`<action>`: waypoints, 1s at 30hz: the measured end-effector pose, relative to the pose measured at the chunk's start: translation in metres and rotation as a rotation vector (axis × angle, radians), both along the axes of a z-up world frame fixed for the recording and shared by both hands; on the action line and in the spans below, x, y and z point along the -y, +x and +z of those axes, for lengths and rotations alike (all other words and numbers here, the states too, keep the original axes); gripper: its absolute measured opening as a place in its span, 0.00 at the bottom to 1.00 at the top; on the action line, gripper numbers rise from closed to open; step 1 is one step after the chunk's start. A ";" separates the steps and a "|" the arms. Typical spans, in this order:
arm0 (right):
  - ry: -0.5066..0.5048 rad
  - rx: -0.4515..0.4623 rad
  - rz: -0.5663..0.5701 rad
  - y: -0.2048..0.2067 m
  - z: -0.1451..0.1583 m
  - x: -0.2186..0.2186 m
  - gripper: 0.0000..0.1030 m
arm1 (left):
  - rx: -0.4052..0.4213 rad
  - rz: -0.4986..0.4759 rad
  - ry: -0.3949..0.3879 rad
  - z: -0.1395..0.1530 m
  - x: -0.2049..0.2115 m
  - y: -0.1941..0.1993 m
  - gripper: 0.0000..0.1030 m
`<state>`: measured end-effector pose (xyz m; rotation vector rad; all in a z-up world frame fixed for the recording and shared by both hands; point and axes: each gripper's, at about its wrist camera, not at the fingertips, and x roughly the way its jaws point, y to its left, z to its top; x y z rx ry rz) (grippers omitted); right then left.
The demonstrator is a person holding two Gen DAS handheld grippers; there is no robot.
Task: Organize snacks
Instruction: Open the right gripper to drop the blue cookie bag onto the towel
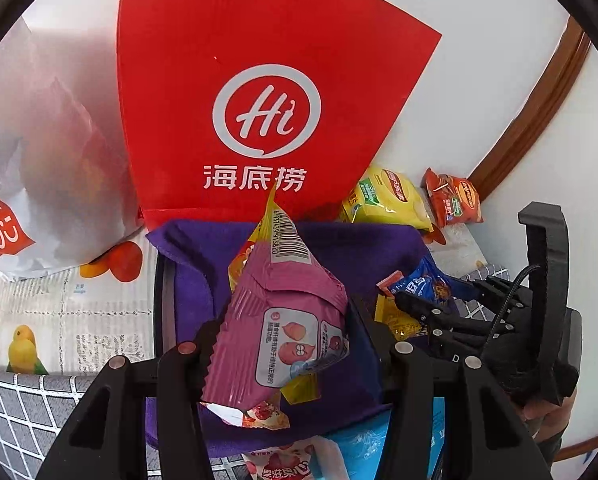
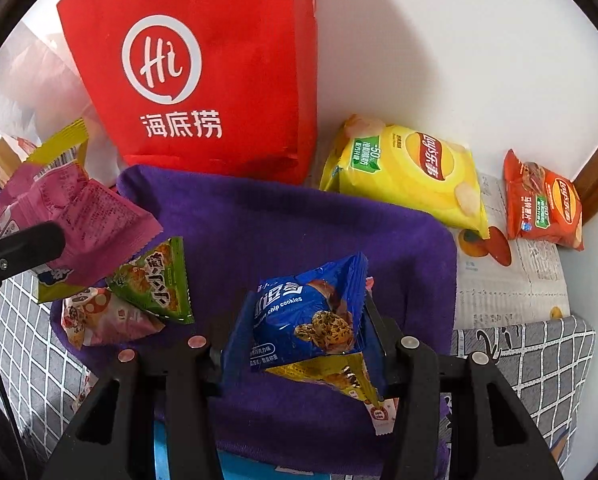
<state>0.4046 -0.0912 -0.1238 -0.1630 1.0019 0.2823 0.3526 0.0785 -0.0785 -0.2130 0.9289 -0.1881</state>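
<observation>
My left gripper [image 1: 279,344] is shut on a pink snack packet [image 1: 283,320] and holds it above the purple cloth-lined box [image 1: 339,248]. The packet also shows in the right wrist view [image 2: 71,216]. My right gripper [image 2: 295,340] is shut on a blue chocolate chip cookie packet [image 2: 307,316], with a yellow packet [image 2: 339,376] hanging under it, also above the purple box [image 2: 299,216]. A green triangular packet [image 2: 155,284] and a pink-white packet [image 2: 95,316] lie at the box's left side.
A red Haidilao bag [image 2: 203,72] stands behind the box against the white wall. A yellow Lay's bag [image 2: 411,172] and an orange Lay's bag [image 2: 543,204] lie at the back right. A white plastic bag [image 1: 39,140] is at the left. A checked cloth [image 2: 539,360] covers the table.
</observation>
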 end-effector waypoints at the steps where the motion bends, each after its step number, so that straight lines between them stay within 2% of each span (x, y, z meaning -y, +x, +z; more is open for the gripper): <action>1: -0.004 0.001 0.002 0.000 0.000 0.000 0.49 | -0.002 -0.001 0.001 0.000 0.000 0.000 0.48; 11: -0.003 -0.008 0.004 -0.001 0.002 0.003 0.50 | -0.027 -0.006 0.007 -0.007 0.004 0.003 0.48; 15: 0.001 0.004 0.007 -0.004 0.007 0.003 0.56 | -0.043 -0.014 0.006 -0.011 0.007 0.004 0.48; 20: -0.020 0.035 0.018 -0.010 0.016 0.003 0.59 | -0.049 -0.021 0.012 -0.013 0.010 0.003 0.48; 24: -0.028 0.100 0.014 -0.019 0.035 0.008 0.62 | -0.054 -0.027 0.013 -0.014 0.012 0.003 0.48; 30: 0.015 0.160 -0.005 -0.026 0.055 0.018 0.65 | -0.070 -0.040 0.018 -0.017 0.017 0.005 0.48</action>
